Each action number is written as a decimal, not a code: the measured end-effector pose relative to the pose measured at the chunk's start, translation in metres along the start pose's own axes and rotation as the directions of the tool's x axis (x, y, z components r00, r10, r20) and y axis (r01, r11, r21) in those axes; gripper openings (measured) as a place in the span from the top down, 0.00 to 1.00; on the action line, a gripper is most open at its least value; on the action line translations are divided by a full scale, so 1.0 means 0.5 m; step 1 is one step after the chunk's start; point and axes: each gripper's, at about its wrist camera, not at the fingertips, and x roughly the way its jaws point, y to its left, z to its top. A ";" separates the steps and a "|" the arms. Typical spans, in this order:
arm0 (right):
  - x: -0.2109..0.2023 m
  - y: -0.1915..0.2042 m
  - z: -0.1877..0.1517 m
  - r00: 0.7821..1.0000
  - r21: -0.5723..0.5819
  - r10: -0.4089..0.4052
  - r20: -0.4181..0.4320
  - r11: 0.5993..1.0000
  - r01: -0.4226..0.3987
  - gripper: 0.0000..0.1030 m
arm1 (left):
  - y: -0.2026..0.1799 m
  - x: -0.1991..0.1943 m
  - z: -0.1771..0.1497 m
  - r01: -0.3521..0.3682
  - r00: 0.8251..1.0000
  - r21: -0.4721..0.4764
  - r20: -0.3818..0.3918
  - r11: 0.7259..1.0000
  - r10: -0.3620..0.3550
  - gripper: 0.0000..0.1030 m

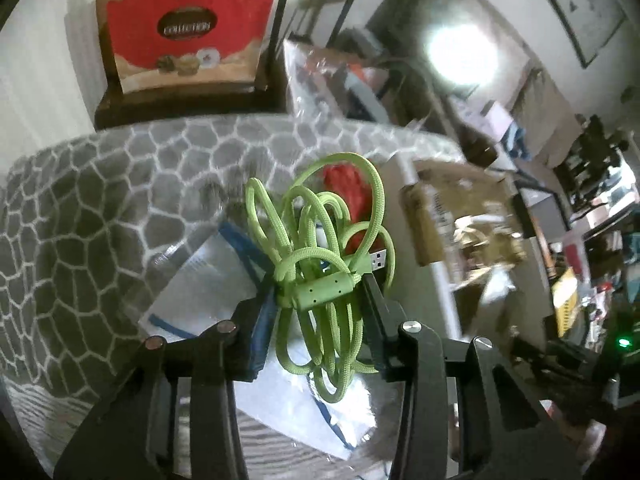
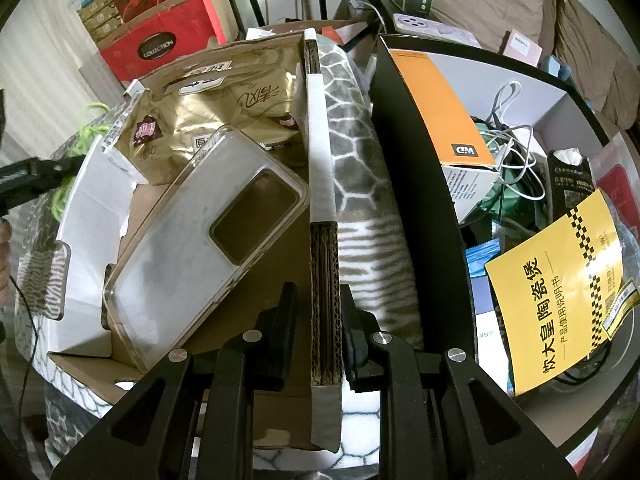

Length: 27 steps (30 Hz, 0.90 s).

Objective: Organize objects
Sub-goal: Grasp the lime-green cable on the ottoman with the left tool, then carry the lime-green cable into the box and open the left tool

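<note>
Left wrist view shows the left gripper pinching a bundle of green braided cable, its USB plug poking out to the right, held above a grey patterned blanket and a plastic-wrapped booklet. Over in the right wrist view, the right gripper is clamped on the corrugated wall of an open cardboard box. Inside that box lie a clear phone case and gold tissue packs. A black bin of clutter stands just beside it.

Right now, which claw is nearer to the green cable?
Left. The left claw grips the green cable. The right claw is apart, clamped on the cardboard box wall.
</note>
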 end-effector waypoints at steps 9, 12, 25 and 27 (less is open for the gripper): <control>0.000 0.000 -0.001 1.000 0.001 -0.001 0.000 1.000 0.001 0.80 | -0.093 -0.135 0.007 0.127 0.987 0.125 0.086 0.984 -0.138 0.63; 0.000 -0.001 0.000 1.000 0.001 -0.002 -0.001 1.000 0.002 0.80 | -0.138 -0.146 0.000 0.155 0.983 0.177 0.068 0.972 -0.169 0.63; 0.001 -0.009 0.000 1.000 0.015 0.013 -0.002 1.000 -0.013 0.80 | -0.289 -0.012 -0.071 0.155 0.987 0.308 -0.093 0.939 -0.133 0.63; 0.000 -0.009 0.001 1.000 0.017 0.015 -0.001 1.000 -0.015 0.80 | -0.309 0.005 -0.087 0.160 0.985 0.330 -0.116 0.930 -0.128 0.63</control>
